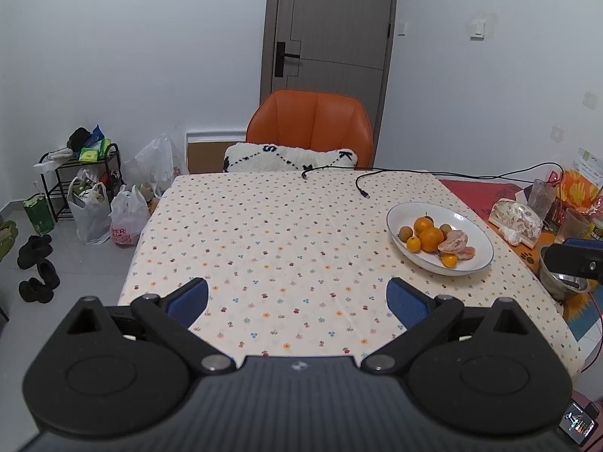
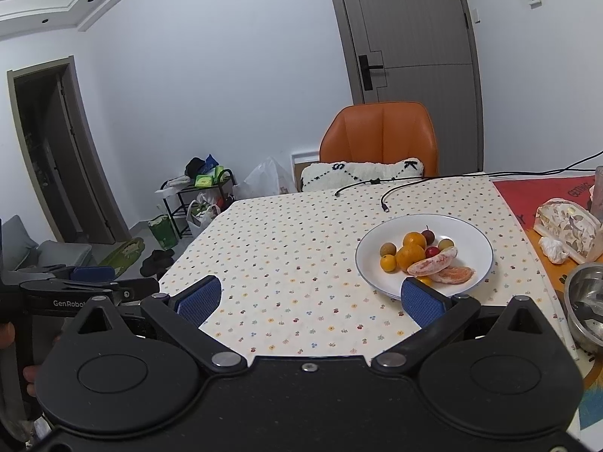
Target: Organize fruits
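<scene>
Dining table (image 1: 264, 233) covered by a cream cloth with a small floral print, seen from its near edge; an orange chair (image 1: 309, 124) with a white cushion (image 1: 290, 158) stands at the far side, before a grey door (image 1: 331, 26). Left gripper (image 1: 297, 301), empty, with its blue-padded jaws spread wide above the bare cloth near the table's front edge. Right gripper (image 2: 311, 301), likewise wide apart and empty, its right pad overlapping the near rim of the white plate (image 2: 478, 241) in the right wrist view (contact cannot be judged). The plate sits on the right half of the table, beside a red mat (image 1: 478, 192). Fruits (image 2: 418, 256) lie piled at the plate's centre: oranges, peeled citrus segments (image 2: 448, 273), and several small round fruits. A steel bowl (image 2: 586, 297) stands to the right of the plate. Two black cables (image 1: 395, 173) trail across the far edge of the cloth.
</scene>
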`<action>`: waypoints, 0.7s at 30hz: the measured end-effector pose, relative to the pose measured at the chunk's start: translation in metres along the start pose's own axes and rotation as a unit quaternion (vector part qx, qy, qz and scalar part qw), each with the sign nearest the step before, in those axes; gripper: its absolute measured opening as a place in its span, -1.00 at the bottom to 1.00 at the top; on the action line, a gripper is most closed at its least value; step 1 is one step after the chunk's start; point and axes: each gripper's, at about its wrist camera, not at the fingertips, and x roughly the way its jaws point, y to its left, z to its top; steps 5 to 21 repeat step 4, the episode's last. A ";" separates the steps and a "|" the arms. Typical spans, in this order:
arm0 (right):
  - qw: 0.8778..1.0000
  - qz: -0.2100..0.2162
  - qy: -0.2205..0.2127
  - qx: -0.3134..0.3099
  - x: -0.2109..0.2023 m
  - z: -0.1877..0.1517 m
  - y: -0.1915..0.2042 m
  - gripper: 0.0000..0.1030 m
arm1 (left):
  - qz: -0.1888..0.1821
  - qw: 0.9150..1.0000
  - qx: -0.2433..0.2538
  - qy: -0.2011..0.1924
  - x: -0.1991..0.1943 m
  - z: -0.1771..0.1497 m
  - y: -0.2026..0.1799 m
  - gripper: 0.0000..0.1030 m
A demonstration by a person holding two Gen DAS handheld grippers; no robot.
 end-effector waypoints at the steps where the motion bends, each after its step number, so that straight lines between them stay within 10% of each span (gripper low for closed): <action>1: 1.000 0.000 0.000 0.000 0.000 0.000 0.000 1.00 | -0.001 1.000 0.000 0.001 0.000 0.000 0.000 0.94; 21: 1.000 0.000 -0.001 0.002 0.001 0.000 -0.002 1.00 | 0.000 1.000 0.003 0.004 0.002 0.000 -0.001 0.94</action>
